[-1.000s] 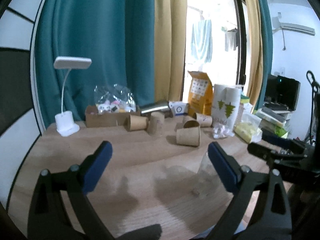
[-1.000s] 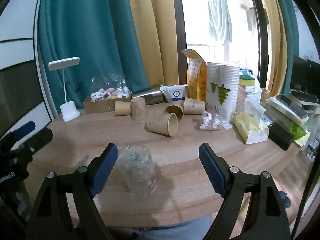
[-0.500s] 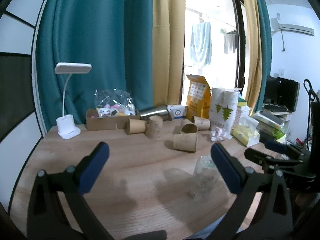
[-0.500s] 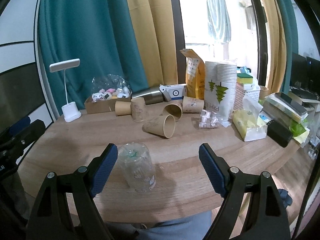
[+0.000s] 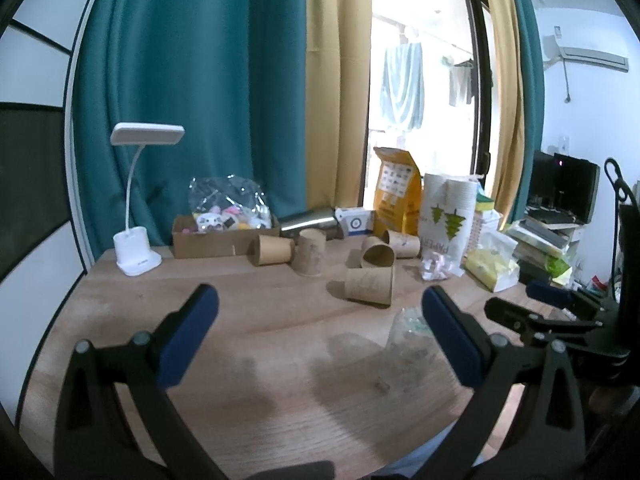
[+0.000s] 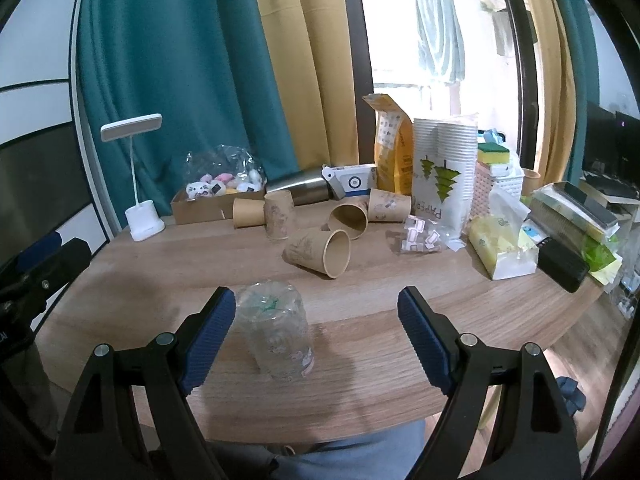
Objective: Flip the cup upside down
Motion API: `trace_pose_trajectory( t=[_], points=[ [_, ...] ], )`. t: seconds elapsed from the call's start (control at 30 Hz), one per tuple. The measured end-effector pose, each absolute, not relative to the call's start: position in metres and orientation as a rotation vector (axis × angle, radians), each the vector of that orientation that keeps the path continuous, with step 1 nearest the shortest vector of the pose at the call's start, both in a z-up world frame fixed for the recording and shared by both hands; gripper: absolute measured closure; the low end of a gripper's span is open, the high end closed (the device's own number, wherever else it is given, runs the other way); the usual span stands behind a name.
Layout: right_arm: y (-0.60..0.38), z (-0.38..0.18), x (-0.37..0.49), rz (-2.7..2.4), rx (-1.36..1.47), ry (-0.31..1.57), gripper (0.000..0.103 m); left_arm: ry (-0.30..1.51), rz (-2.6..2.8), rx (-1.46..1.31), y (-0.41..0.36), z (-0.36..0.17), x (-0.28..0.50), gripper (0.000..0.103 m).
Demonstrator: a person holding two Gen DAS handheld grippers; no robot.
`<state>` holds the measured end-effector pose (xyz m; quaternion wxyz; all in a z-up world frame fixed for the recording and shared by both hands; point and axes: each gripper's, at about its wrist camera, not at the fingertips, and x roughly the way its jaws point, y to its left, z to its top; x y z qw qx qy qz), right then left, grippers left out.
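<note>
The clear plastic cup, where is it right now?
In the right wrist view the clear plastic cup stands upside down on the wooden table, beside the right gripper's left finger, in front of a tipped brown paper cup.

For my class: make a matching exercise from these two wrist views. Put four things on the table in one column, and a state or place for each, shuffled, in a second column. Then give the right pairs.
Things
1. clear plastic cup
2. nearest brown paper cup
3. desk lamp
4. steel flask

States or places
A. lying on its side, open mouth toward the camera
B. standing at the table's far left
C. standing upside down, base up, near the front edge
D. lying on its side at the back, beside the cardboard box

Pairs: 1-C, 2-A, 3-B, 4-D
</note>
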<state>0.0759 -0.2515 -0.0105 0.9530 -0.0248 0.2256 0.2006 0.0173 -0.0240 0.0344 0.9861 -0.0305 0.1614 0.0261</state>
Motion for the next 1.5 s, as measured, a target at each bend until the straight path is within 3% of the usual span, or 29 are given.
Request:
trace_pose_trajectory(
  t=[1.5],
  points=[
    [-0.2412, -0.0107, 0.0732, 0.435, -0.069, 0.464, 0.017, 0.341, 0.036, -0.099, -0.0178, 0.034, 0.0118, 0.0]
  ],
)
